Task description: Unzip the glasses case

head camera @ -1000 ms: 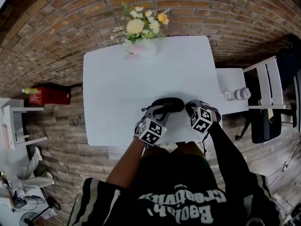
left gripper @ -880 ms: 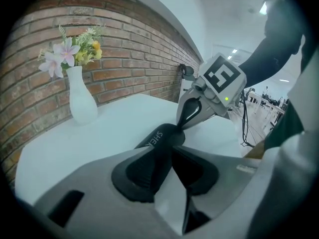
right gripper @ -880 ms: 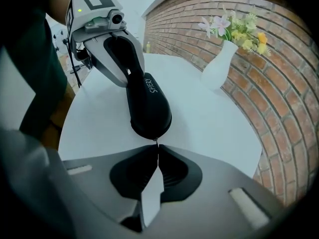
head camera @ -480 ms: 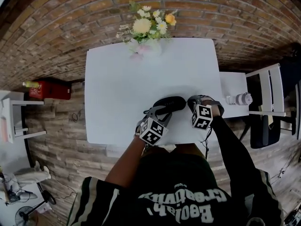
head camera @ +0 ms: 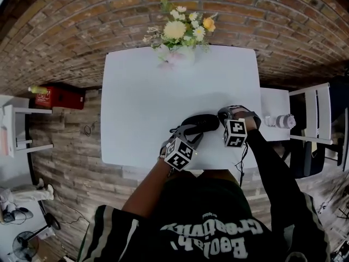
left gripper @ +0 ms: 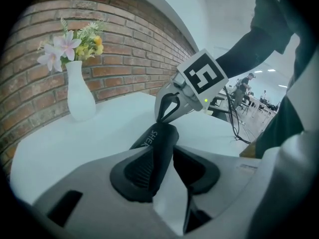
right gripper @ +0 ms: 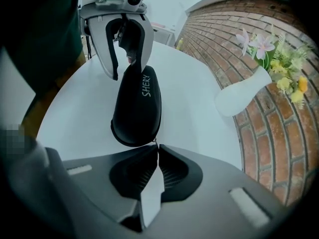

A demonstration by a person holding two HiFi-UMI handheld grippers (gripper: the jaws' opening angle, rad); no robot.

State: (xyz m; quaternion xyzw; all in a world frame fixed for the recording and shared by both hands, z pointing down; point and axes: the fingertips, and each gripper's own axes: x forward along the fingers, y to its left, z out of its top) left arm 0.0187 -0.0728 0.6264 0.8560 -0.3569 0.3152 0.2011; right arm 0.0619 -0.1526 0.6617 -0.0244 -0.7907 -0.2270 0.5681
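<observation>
- Your glasses case (head camera: 200, 123) is lying flat on the white table (head camera: 142, 91). It is sitting close to the edge nearest you. It is well apart from the white vase (head camera: 175, 54) of flowers (head camera: 180, 29) at the far edge.
- Your left gripper (left gripper: 163, 146) is sitting over one end of the case.
- Its fingers (left gripper: 142, 176) have just been opening, and the end of the case is lying between them. The case is leaning on one pad. A thin gap is showing beside the other pad, so the fingers are not squeezing the case.
- Your right gripper (right gripper: 155, 147) is pointing down at the other end of the case.
- Its fingers (right gripper: 134, 176) are pressing tight together. They are pinching the tiny zip pull (right gripper: 155, 142) right at their tips.
- Your two grippers are facing each other, and the case is lying between them.
</observation>
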